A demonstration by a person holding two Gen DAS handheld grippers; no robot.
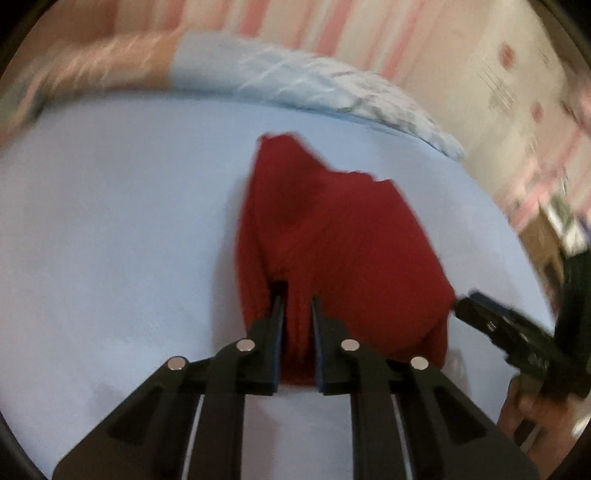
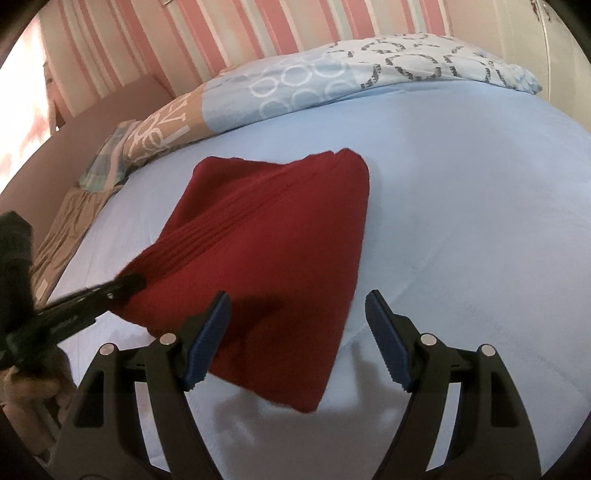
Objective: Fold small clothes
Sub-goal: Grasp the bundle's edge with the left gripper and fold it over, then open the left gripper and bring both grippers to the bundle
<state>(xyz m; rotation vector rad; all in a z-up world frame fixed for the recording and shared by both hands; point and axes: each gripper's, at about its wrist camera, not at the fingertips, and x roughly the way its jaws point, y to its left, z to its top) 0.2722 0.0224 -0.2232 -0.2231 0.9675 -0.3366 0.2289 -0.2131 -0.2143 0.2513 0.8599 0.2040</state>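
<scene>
A folded dark red garment [image 1: 332, 229] [image 2: 273, 229] lies on the light blue bed sheet [image 1: 110, 221] [image 2: 461, 221]. My left gripper [image 1: 296, 299] is shut on the garment's near edge, with red fabric pinched between its narrow jaws. In the right wrist view the left gripper [image 2: 135, 282] bites the garment's left corner, and the fabric rises in ridges toward it. My right gripper [image 2: 297, 301] stands open just above the garment's near right part, with nothing gripped. Its tip [image 1: 461, 304] sits right beside the garment's right edge in the left wrist view.
A rumpled duvet [image 2: 332, 77] [image 1: 277, 74] in blue, tan and white patterns lies along the far side of the bed. Behind it is a pink and white striped wall [image 2: 229, 33]. A person's hand [image 1: 524, 413] holds the right gripper.
</scene>
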